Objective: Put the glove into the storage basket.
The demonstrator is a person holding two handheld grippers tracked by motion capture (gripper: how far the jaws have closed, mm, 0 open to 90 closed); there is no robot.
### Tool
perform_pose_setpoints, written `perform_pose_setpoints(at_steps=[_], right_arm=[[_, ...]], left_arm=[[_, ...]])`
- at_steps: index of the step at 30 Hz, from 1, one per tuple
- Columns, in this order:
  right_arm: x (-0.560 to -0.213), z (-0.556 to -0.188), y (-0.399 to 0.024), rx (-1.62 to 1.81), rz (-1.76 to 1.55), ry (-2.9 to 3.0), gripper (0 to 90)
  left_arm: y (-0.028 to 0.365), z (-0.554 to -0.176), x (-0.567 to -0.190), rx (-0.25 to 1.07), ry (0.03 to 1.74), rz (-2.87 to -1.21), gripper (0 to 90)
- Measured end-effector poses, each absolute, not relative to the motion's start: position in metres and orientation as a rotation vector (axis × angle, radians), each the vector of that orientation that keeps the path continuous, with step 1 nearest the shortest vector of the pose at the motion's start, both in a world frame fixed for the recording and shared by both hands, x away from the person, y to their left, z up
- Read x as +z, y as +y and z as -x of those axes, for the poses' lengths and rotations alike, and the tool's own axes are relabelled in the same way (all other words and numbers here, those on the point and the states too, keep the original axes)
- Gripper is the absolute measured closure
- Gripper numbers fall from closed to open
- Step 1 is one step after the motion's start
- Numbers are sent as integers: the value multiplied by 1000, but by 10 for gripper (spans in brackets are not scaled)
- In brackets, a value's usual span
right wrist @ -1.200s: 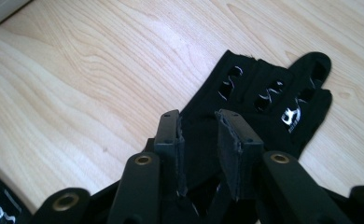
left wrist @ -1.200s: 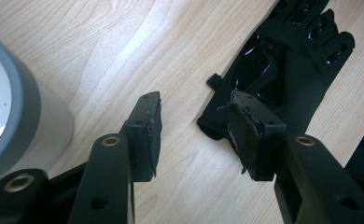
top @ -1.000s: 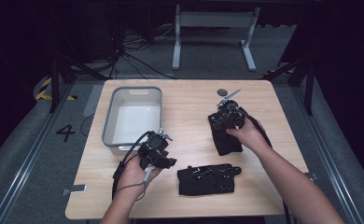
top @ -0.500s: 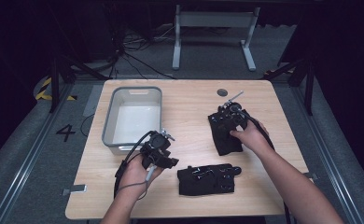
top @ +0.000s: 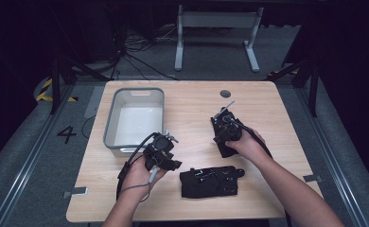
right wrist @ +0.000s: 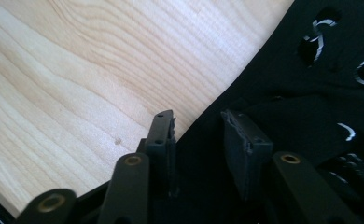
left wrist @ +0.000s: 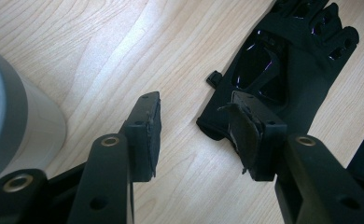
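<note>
i am counting two black gloves lying on the table (top: 192,101): one glove (top: 211,181) near my edge, the other glove (top: 224,147) under my right claw (top: 226,126). one grey bin (top: 134,142) is sitting there too. i am holding two claws, left claw (top: 166,153) included.

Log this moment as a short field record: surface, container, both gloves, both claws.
surface: wooden table
container: grey bin, at the table's left
near glove: black glove, flat at the front edge
far glove: second black glove, under the right claw
left claw: open over bare wood, its right pad at the near glove's cuff
right claw: jaws have just been closing, apart over the far glove's edge, no grip visible
</note>
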State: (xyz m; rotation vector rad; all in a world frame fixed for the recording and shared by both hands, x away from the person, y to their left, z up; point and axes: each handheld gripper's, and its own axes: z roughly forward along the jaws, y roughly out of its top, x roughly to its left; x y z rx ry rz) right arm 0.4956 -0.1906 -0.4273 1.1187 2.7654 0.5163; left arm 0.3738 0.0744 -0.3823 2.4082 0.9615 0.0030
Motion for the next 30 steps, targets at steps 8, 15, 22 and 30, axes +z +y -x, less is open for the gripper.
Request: perform_pose_setpoints(at_steps=[8, 15, 22, 30], right_arm=[[-429, -495, -187, 481, -1119, 2732, 812], [-426, -495, -190, 502, -1122, 2736, 869], [-397, -488, -206, 648, -1131, 2701, 870], [-357, -469, -225, 829, -1101, 2641, 876]], left_arm=[[74, -374, -382, 2, 957, -2409, 538], [75, -374, -381, 4, 957, -2405, 535], [73, -374, -381, 5, 956, -2404, 535], [69, -376, -381, 0, 941, -2411, 535]])
